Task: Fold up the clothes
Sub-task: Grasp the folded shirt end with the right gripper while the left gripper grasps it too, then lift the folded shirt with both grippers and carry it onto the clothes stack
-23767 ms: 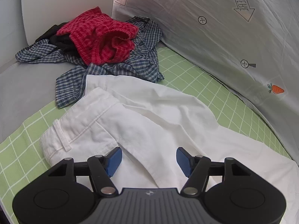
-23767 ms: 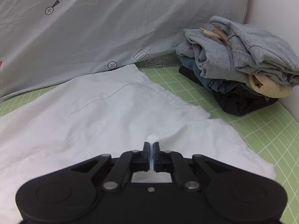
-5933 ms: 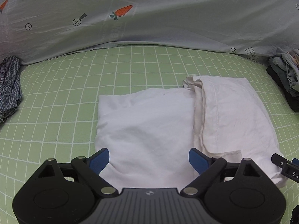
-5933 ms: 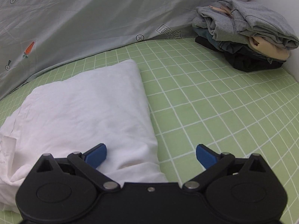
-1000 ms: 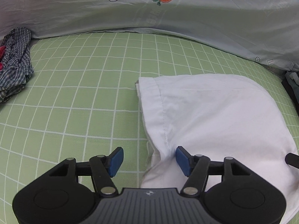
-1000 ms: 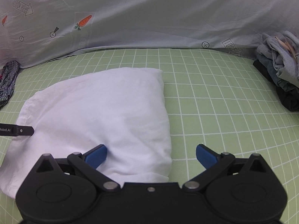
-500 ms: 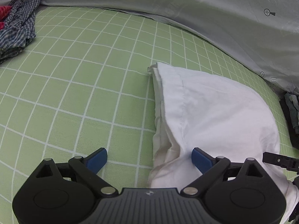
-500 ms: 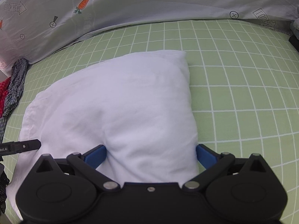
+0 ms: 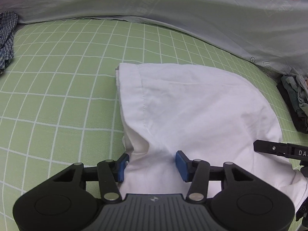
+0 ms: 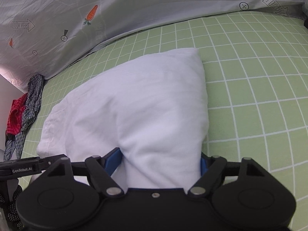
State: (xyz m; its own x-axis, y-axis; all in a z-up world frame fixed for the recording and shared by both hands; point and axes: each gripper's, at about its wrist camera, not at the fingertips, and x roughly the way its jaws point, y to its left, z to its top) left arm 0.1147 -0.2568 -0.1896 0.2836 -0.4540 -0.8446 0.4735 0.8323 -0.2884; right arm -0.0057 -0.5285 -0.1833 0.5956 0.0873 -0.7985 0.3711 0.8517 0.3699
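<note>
I am looking along both hand-held grippers at a folded white garment [image 9: 192, 104] lying on the green checked bed [image 9: 57, 88], in its middle stretch, with the near edge of the bundle at my fingers. The left hand-held gripper [image 9: 152, 164] is sitting partly open, its blue pads on either side of the bundle's near left corner, cloth bunching between them; I am not seeing a firm pinch. The right hand-held gripper [image 10: 160, 161] is spread wider, straddling the near right corner, fabric filling the gap and touching both pads. The garment is running straight away from both grippers toward the grey printed sheet [image 9: 192, 19] along the far edge, while its longer side seems to lie across, from one gripper to the other. Both are equally near. I am judging that any lift or fold turns on both closing on these near corners together. A stack of folded clothes [image 9: 294, 100] is sitting toward the right edge, crumpled checked clothes [image 10: 28, 104] toward the left.
</note>
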